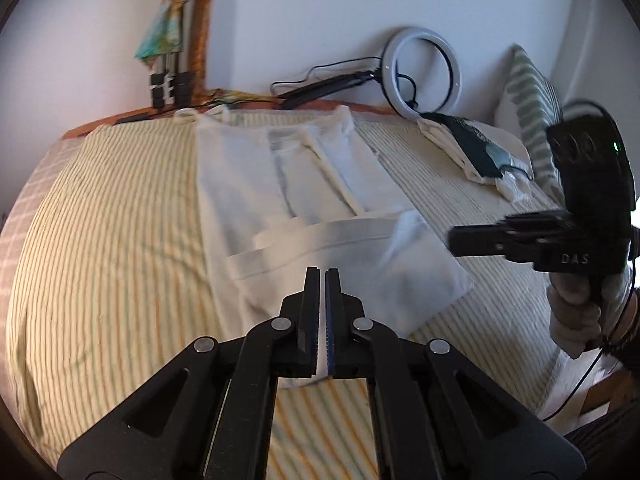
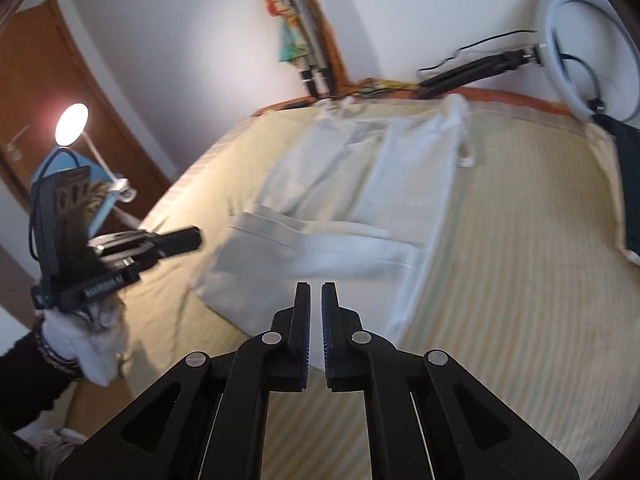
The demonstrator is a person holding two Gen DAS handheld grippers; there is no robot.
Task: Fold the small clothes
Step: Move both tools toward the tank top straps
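A white garment (image 1: 304, 188) lies on the striped bed, its sides folded inward and its near hem turned up over the body; it also shows in the right wrist view (image 2: 360, 200). My left gripper (image 1: 323, 276) hovers just above the folded hem, its jaws almost closed with a thin gap and nothing between them. My right gripper (image 2: 316, 292) hovers over the garment's near edge, jaws slightly apart and empty. The right gripper also appears at the right of the left wrist view (image 1: 452, 240), beside the garment. The left gripper shows at the left of the right wrist view (image 2: 196, 240).
The yellow striped bedspread (image 1: 120, 260) covers the bed. A pile of folded clothes (image 1: 476, 152) and a striped pillow (image 1: 532, 100) lie at the far right. A ring light (image 1: 420, 76) with its cable leans on the wall. A tripod (image 2: 304, 40) stands behind the bed. A door (image 2: 48, 92) is at left.
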